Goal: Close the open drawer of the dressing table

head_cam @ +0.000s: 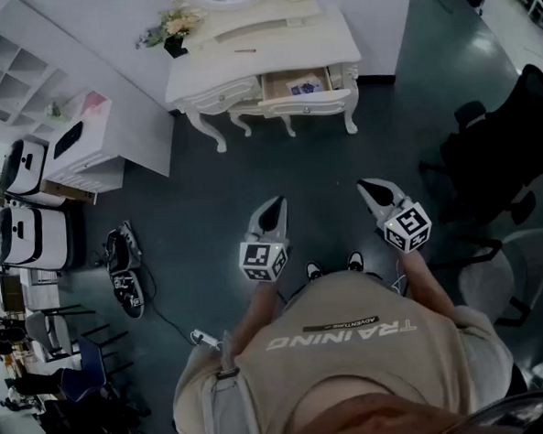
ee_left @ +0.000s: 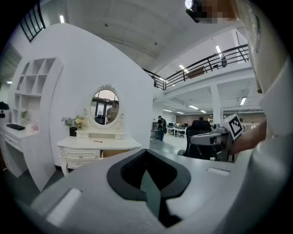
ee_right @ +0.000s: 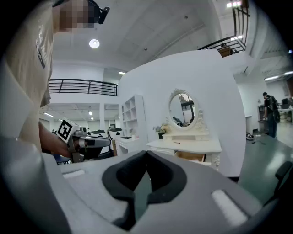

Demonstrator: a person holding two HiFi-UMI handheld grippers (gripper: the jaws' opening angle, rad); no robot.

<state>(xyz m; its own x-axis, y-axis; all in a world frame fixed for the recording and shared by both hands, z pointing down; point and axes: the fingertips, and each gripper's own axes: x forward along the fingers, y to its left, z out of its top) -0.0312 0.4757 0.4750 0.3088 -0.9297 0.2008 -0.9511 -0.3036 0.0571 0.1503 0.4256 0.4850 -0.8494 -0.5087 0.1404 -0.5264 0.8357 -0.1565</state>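
My left claw is pinched together on nothing, above the dark floor. Ahead and well apart stands the dressing table, with its drawer pulled open at the right end. My right claw is likewise pressed together, empty.

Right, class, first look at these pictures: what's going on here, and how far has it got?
A person stands on the floor, well back from the white dressing table, with a gripper in each hand. The left gripper and the right gripper both point toward the table, jaws together, holding nothing. The table's drawer is pulled out. Neither gripper is near it, so closing it has not started.
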